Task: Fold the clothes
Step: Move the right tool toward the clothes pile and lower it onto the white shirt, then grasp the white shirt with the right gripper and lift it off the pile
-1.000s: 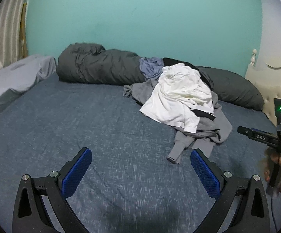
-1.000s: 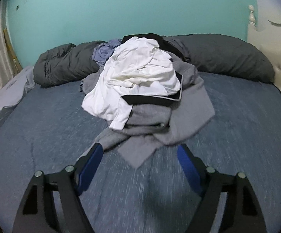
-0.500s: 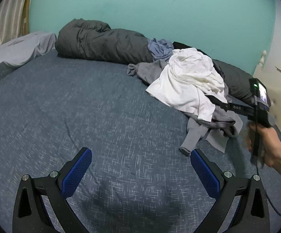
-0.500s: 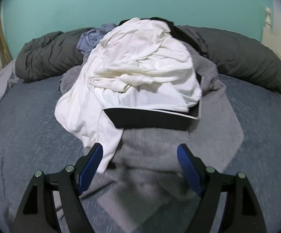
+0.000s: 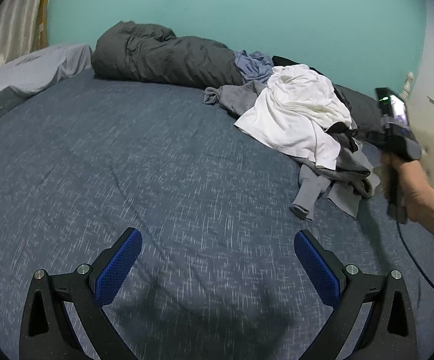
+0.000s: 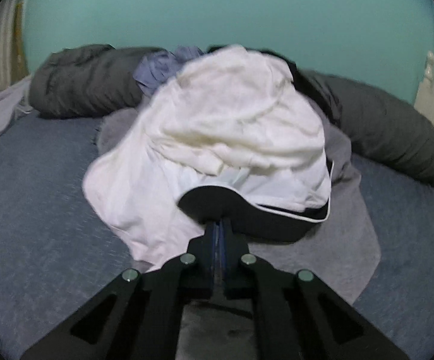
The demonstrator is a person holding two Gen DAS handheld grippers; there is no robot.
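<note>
The left tongs (image 5: 218, 265) are standing wide apart, hovering over bare blue bedsheet (image 5: 127, 165) in the near left of the bed. Nothing is lying between the blue pads (image 5: 118, 270), and they are touching no garment.

Further right and farther away, the clothes pile (image 5: 295, 120) is lying on the sheet against a dark grey duvet roll (image 5: 163, 57) at the teal wall (image 5: 217, 6). A white shirt (image 6: 232, 126) is sitting on top, a grey garment (image 6: 322, 255) is spreading underneath with one sleeve trailing toward the near side, and a blue-grey piece (image 6: 163, 66) is showing at the far edge of the pile.

At the right, a hand (image 5: 420, 198) is gripping the handle of the right tongs (image 6: 218, 228). In the right wrist view these tongs are pressed together at the near edge of the pile, clamped on the black garment (image 6: 262, 222) that is emerging from beneath the white shirt. The black fabric is bunching up at the tips. The frame is slightly blurred, so how much cloth is caught cannot be told.
</note>
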